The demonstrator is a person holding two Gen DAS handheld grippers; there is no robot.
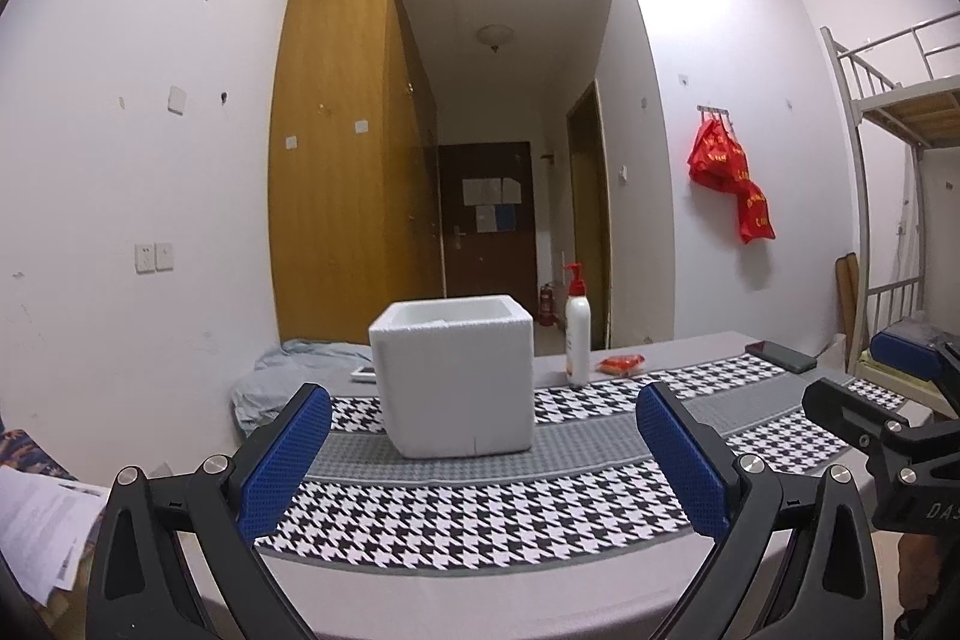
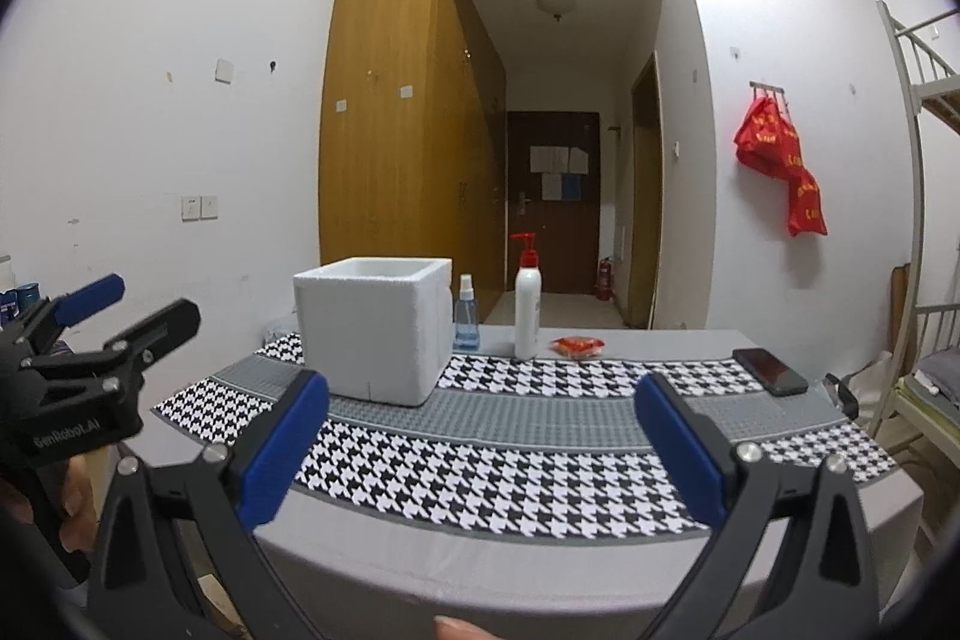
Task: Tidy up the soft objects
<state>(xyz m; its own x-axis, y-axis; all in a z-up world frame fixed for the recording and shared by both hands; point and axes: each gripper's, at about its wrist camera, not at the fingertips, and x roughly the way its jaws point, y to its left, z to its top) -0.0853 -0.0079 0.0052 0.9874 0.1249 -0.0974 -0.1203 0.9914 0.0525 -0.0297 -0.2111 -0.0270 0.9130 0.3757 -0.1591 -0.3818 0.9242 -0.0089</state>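
Note:
A white foam box [image 1: 453, 376] [image 2: 375, 331] stands open-topped on the houndstooth cloth [image 1: 480, 496] [image 2: 510, 472], left of the table's middle. A small red-orange soft packet [image 1: 622, 364] [image 2: 578, 345] lies on the grey table behind the cloth, right of a white pump bottle [image 1: 577, 328] [image 2: 527, 301]. My left gripper [image 1: 483, 460] is open over the near cloth, nothing between its blue pads. My right gripper [image 2: 483, 451] is open too, also empty, hovering over the cloth's front. Each gripper shows at the edge of the other's view, the right one [image 1: 888, 388] and the left one [image 2: 120, 316].
A clear blue spray bottle [image 2: 466, 313] stands behind the box. A black phone [image 1: 783, 356] [image 2: 770, 370] lies at the table's far right. Crumpled grey cloth [image 1: 288, 370] lies left of the box. A bunk bed frame [image 1: 888, 148] stands right; papers [image 1: 42, 526] lie at the left.

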